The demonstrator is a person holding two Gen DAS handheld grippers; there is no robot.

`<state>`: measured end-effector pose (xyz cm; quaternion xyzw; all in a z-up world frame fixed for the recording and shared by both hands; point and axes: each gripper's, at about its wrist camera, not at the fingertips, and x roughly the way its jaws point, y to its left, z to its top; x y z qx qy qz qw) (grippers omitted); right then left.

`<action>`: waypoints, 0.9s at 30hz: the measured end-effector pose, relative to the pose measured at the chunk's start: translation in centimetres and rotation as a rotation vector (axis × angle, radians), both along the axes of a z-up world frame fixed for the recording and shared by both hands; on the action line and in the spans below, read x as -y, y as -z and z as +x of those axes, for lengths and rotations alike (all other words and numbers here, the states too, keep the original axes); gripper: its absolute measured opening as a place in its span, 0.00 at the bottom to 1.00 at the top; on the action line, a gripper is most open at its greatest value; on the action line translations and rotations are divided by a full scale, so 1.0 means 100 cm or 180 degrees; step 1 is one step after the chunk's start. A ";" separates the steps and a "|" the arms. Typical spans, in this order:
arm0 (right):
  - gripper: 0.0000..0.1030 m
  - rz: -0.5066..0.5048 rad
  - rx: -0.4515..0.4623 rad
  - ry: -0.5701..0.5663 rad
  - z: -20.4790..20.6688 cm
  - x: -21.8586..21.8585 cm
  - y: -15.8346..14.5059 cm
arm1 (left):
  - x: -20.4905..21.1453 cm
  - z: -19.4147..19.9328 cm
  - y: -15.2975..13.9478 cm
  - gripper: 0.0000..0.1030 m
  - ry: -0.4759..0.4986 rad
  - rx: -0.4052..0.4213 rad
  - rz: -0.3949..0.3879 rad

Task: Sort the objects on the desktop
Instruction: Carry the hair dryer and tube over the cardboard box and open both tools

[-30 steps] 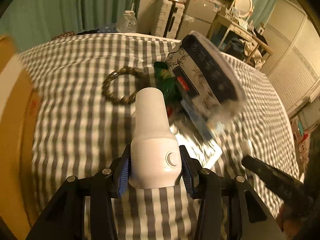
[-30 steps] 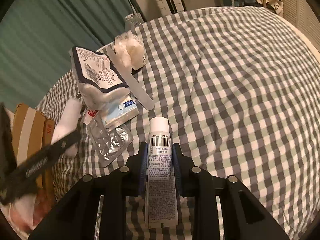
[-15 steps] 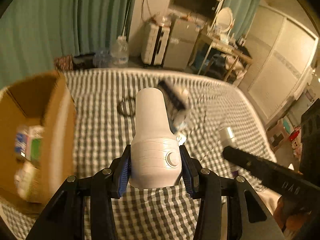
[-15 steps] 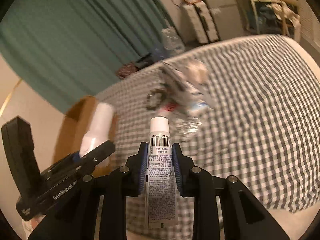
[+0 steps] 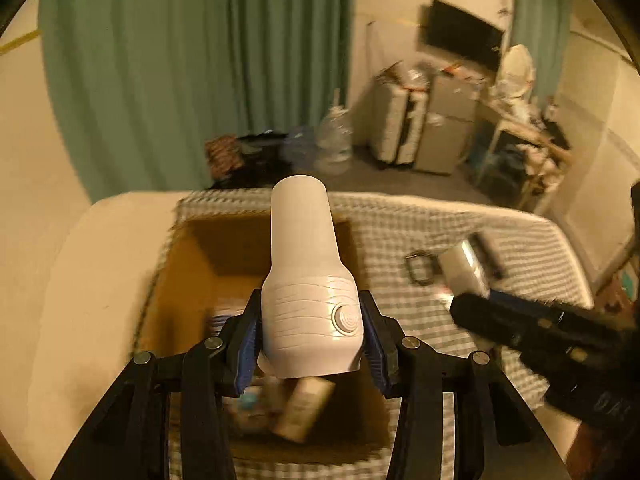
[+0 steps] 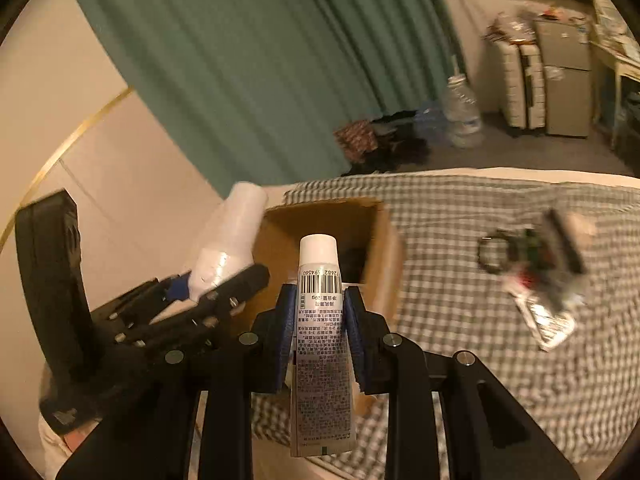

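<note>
Below, small packages (image 5: 304, 408) lie inside the cardboard box (image 5: 180, 264).

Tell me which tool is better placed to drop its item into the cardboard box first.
Left. The left tool holds the white device right over the open cardboard box; the right tool, gripping the tube, looks short of it.

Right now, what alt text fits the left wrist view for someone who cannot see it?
The left tool grips a white bottle over an open cardboard box on a checked cloth. A few blurred items lie in the box; the right tool enters from the right.
</note>
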<state>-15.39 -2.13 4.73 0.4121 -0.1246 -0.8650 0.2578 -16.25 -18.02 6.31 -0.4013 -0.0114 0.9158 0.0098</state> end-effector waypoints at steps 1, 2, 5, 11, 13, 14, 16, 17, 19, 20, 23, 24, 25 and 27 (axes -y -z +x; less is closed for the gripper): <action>0.23 0.0011 0.0036 -0.0045 -0.009 0.012 0.005 | 0.009 -0.006 0.012 0.45 -0.0027 0.0052 -0.0010; 0.23 0.0028 0.0090 -0.0069 -0.020 0.024 0.014 | 0.019 -0.012 0.024 0.44 -0.0057 0.0104 0.0005; 0.23 0.0061 0.0242 -0.0088 -0.048 0.045 0.038 | 0.043 -0.020 0.059 0.45 -0.0100 0.0261 0.0039; 0.26 0.0005 0.0541 -0.0094 -0.091 0.063 0.076 | 0.063 -0.046 0.109 0.49 -0.0183 0.0507 0.0100; 0.57 0.0019 0.0597 -0.0094 -0.095 0.062 0.079 | 0.058 -0.049 0.113 0.76 -0.0215 0.0584 0.0029; 0.64 -0.0004 0.0583 -0.0026 -0.097 0.057 0.079 | 0.056 -0.050 0.114 0.94 -0.0260 0.0615 -0.0069; 0.70 -0.0039 0.0536 0.0069 -0.095 0.049 0.076 | 0.046 -0.048 0.112 0.94 -0.0266 0.0595 -0.0207; 0.70 -0.0044 0.0510 0.0094 -0.094 0.042 0.074 | 0.042 -0.045 0.110 0.94 -0.0224 0.0584 -0.0226; 0.70 -0.0012 0.0434 0.0199 -0.087 0.023 0.064 | 0.034 -0.034 0.102 0.94 -0.0254 0.0530 -0.0197; 0.70 0.0013 0.0298 0.0321 -0.079 0.005 0.056 | 0.031 -0.027 0.096 0.94 -0.0268 0.0495 -0.0129; 0.71 0.0217 0.0065 0.0490 -0.059 -0.032 0.038 | 0.021 -0.015 0.082 0.94 -0.0235 0.0439 0.0045; 0.72 0.0290 0.0007 0.0582 -0.053 -0.046 0.032 | 0.012 -0.011 0.075 0.94 -0.0223 0.0398 0.0053; 0.76 0.0344 -0.0052 0.0672 -0.044 -0.064 0.025 | 0.005 -0.015 0.068 0.94 -0.0201 0.0350 0.0040; 0.81 0.0424 -0.0115 0.0767 -0.032 -0.087 0.016 | -0.015 -0.008 0.058 0.94 -0.0210 0.0288 -0.0035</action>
